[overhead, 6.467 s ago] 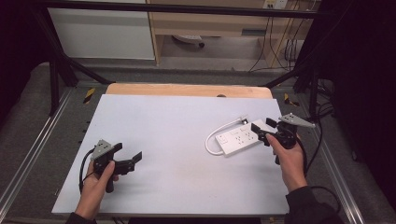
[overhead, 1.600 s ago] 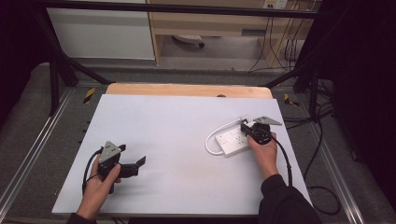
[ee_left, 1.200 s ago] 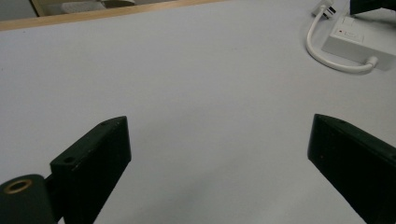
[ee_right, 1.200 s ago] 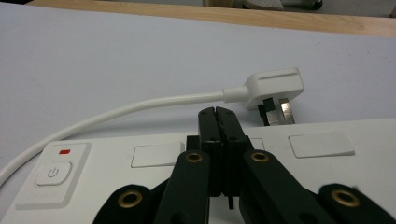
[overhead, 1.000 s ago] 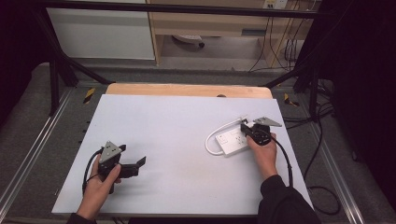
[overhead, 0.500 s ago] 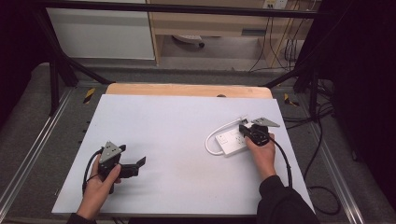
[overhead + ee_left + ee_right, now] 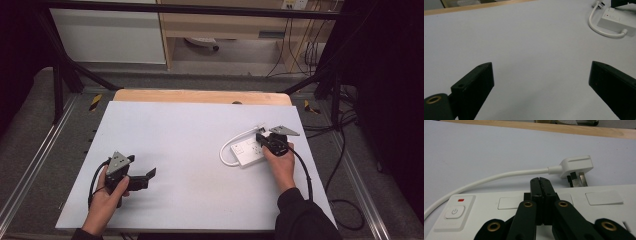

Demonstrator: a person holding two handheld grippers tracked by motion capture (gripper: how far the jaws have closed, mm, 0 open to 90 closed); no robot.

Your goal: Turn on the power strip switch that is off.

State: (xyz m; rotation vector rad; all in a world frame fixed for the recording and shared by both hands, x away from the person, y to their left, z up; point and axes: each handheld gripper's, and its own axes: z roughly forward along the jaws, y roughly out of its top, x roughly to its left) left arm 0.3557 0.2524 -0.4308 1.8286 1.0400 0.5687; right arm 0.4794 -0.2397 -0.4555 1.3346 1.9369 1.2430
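Right gripper view: right gripper (image 7: 541, 181), jaws pressed together, hovers over the power strip (image 7: 599, 205); keep tips square, press gently.

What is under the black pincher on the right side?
Under the shut right gripper lies a white power strip on the table. The patch of strip right beneath its jaws is covered.

Lab, framed rig table (image 7: 200, 150), floor cables (image 7: 345, 150)
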